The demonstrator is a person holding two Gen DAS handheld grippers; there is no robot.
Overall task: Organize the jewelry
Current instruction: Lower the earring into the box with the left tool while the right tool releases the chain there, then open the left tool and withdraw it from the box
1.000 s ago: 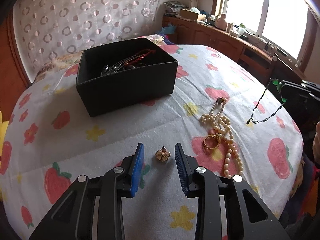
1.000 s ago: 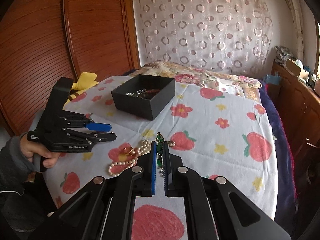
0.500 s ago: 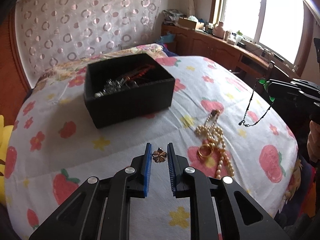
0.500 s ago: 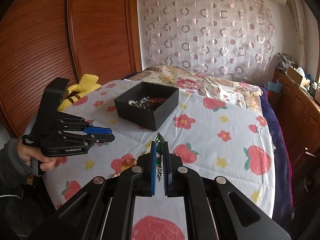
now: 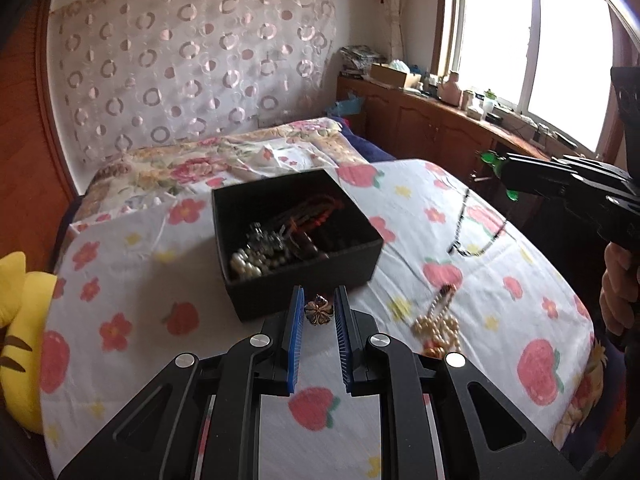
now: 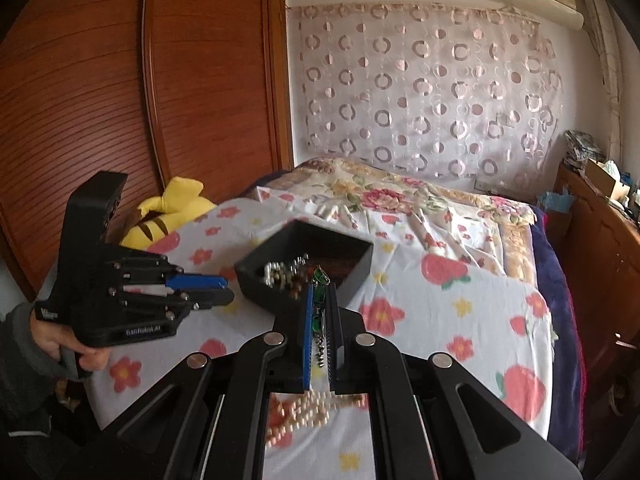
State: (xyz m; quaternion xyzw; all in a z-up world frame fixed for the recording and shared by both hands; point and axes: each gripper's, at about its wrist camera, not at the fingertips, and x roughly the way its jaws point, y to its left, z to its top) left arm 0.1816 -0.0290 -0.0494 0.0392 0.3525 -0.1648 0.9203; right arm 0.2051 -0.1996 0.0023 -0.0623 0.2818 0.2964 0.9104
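A small gold flower-shaped brooch (image 5: 319, 310) is pinched between the blue pads of the left gripper (image 5: 318, 300), held in the air just in front of the near wall of the black box (image 5: 304, 292). The box sits on the bed (image 5: 132, 280), on a white cover printed with strawberries and flowers, and it already holds pearls, silver pieces and red cords. The right gripper (image 6: 319, 292) has its fingers closed narrowly on a dark chain necklace with green stones (image 6: 319, 276) (the chain hangs down loose from the fingers), near the box's corner. A pearl necklace (image 5: 438, 326) lies on the cover to the right of the box, with a gold piece at its lower end. A yellow plush toy (image 6: 168, 216) rests at the bed's edge.
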